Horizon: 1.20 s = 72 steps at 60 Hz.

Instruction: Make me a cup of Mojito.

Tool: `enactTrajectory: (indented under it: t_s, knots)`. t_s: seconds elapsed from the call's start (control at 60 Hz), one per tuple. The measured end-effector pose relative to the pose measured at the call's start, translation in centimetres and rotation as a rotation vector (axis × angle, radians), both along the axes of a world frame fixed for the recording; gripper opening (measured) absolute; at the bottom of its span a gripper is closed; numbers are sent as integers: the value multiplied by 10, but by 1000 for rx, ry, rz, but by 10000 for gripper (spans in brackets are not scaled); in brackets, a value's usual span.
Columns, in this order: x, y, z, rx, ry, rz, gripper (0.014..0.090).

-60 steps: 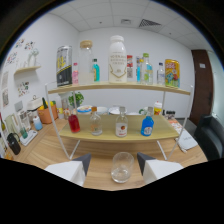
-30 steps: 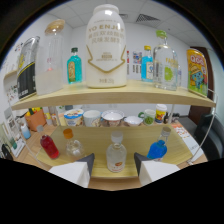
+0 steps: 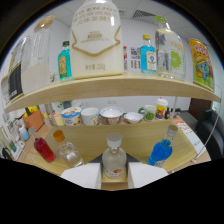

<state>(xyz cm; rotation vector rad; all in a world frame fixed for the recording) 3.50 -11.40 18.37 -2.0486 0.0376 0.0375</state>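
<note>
Shelf unit seen along the gripper [image 3: 111, 176], read left to right. Ahead and to the left of the fingers stand a red bottle [image 3: 44, 149] and a clear bottle with an orange cap [image 3: 66, 151]. Directly ahead, seen in the gap between the two spread white fingers, stands the likely target — a squat, pale cloudy bottle [image 3: 114, 159] with a whitish cap and a reddish label low on its body. The fingers are apart and press on nothing. To the right stands a blue bottle [image 3: 161, 151]. The pale bottle appears rigid, smooth and probably glass — so moderately heavy, slippery and breakable; the broad body just below the shoulder looks the surest place to grip. Above the fingers, a large white jar [image 3: 97, 40] occupies the upper shelf [image 3: 105, 87].
</note>
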Motion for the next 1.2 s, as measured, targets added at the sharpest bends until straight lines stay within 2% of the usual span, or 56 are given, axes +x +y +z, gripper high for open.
enactTrajectory:
  t_s: [0.317, 0.567, 0.717, 0.917, 1.2]
  knots:
    - [30, -57, 45, 78, -13, -26, 345]
    - [89, -110, 4, 14, -79, -107, 344]
    - [112, -120, -16, -23, -317, -97, 343]
    - [122, -108, 4, -16, -857, 5, 340]
    - [90, -83, 37, 37, -1547, 214, 341]
